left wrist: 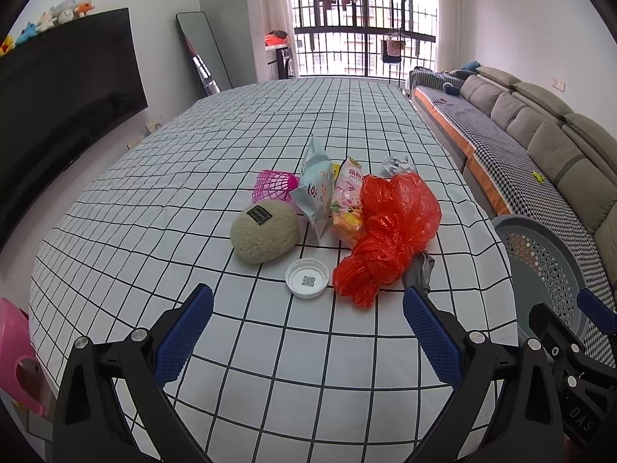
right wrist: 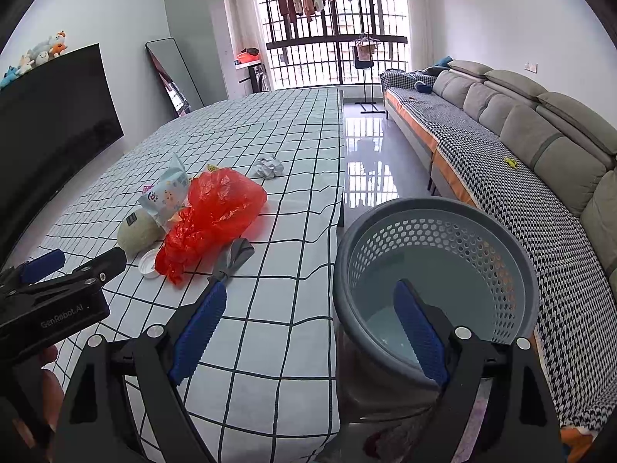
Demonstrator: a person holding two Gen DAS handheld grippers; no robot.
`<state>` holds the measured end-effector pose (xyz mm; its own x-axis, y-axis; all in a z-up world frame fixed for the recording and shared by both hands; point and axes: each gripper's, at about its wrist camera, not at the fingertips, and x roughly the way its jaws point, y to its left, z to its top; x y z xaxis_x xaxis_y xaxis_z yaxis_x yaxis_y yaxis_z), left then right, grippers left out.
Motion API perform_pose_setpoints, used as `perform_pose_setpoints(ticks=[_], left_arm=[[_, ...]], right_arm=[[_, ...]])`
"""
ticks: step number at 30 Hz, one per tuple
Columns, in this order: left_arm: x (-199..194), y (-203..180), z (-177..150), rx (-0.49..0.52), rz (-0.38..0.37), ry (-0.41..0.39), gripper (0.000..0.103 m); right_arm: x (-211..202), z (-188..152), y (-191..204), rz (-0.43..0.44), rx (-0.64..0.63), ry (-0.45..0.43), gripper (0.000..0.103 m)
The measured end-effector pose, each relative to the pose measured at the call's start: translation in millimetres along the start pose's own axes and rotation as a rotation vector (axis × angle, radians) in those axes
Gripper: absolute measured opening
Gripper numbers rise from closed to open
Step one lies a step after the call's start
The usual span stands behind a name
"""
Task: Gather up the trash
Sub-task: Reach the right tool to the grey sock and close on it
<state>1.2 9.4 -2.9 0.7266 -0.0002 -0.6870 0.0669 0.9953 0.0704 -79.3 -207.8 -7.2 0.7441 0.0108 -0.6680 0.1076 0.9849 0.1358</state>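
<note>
A pile of trash lies mid-table: a red plastic bag (left wrist: 389, 227), a white lid (left wrist: 307, 278), snack packets (left wrist: 322, 193), a pink net (left wrist: 272, 185), a crumpled paper ball (right wrist: 268, 166) and a grey scrap (right wrist: 235, 256). A beige fuzzy pouch (left wrist: 264, 230) sits beside them. My left gripper (left wrist: 308, 339) is open and empty, just short of the lid. My right gripper (right wrist: 312, 332) is open and empty, spanning the table's right edge and the grey perforated bin (right wrist: 435, 239), which stands beside the table and looks empty.
The checked tablecloth (left wrist: 193, 200) covers a long table. A grey sofa (right wrist: 540, 146) runs along the right, with shiny floor (right wrist: 366, 162) between. A dark TV (left wrist: 58, 88) and a mirror (left wrist: 200, 50) stand left. A pink stool (left wrist: 15, 355) is at lower left.
</note>
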Motion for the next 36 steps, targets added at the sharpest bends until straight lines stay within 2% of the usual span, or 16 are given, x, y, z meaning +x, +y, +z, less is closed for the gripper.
perform_pose_setpoints(ticks=[11, 19, 36], left_arm=[[24.8, 38.5, -7.6, -0.05, 0.066, 0.043, 0.097], [36.8, 61.6, -7.6, -0.1, 0.052, 0.057, 0.097], [63.4, 72.1, -8.7, -0.109, 0.01, 0.114, 0.097]], right_arm=[[26.6, 2.5, 20.0, 0.045, -0.03, 0.07, 0.084], [58.8, 11.6, 40.3, 0.085, -0.041, 0.143, 0.084], [116.4, 22.3, 73.7, -0.004, -0.117, 0.242, 0.084]])
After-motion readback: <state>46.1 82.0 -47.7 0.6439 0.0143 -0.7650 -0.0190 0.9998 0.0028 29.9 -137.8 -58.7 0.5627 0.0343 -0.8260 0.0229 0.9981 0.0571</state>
